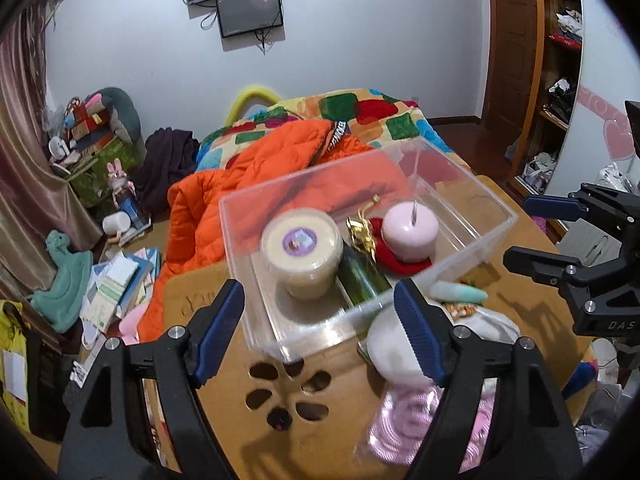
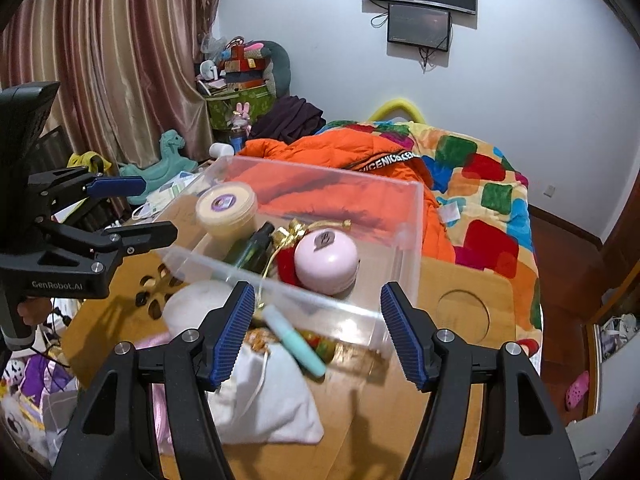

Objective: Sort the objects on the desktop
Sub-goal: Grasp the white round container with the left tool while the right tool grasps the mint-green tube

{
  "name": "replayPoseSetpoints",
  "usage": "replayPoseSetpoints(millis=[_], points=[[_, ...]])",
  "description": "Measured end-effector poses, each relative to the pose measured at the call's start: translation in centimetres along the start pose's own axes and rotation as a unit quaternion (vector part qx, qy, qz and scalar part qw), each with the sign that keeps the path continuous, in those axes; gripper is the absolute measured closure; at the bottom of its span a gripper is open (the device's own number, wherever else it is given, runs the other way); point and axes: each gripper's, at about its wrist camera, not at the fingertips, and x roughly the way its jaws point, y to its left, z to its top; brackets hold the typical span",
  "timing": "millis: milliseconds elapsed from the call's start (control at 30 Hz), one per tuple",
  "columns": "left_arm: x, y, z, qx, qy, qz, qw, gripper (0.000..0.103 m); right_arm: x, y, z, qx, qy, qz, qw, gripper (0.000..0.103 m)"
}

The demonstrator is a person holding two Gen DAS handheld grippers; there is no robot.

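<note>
A clear plastic bin [image 1: 476,236] [image 2: 408,216] stands on the wooden table. In it are a cream jar with a purple label [image 1: 304,248] [image 2: 228,208], a dark green bottle [image 1: 364,276] [image 2: 252,250], a gold ornament [image 1: 362,232], a red item [image 1: 400,258] and a pink round case [image 1: 408,232] [image 2: 326,258]. Outside the bin lie a mint tube [image 2: 296,342] [image 1: 460,292], a white pouch [image 2: 272,404], a white round object [image 1: 390,344] [image 2: 196,304] and a pink coiled item [image 1: 404,428]. My left gripper [image 1: 320,330] is open and empty before the bin. My right gripper [image 2: 318,336] is open and empty above the tube.
The wooden table [image 2: 468,312] has cut-out holes [image 1: 288,396] near its front left and a round recess at the right. Behind it is a bed with an orange jacket [image 1: 256,184] and a colourful blanket [image 2: 480,168]. Clutter fills the floor at the left.
</note>
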Motion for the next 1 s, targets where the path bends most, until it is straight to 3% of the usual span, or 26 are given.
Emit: replayPoseSetpoints(millis=[267,500,1000], points=[[0.6,-1.7,-2.4,0.003,0.020,-0.024,0.9995,0.026,-0.4,0.9,-1.8,-0.022,-0.011,-0.004,1.000,0.041],[1.5,-3.1,-3.4,-0.003,0.031,-0.050,0.9983,0.025,0.9,0.4,-3.1,-0.006,0.011,0.012,1.000,0.041],[4.1,-3.6,-3.9,-0.013,0.056,-0.095,0.9938,0.021,4.5,0.0,-3.5,0.005,0.052,0.047,0.998,0.060]])
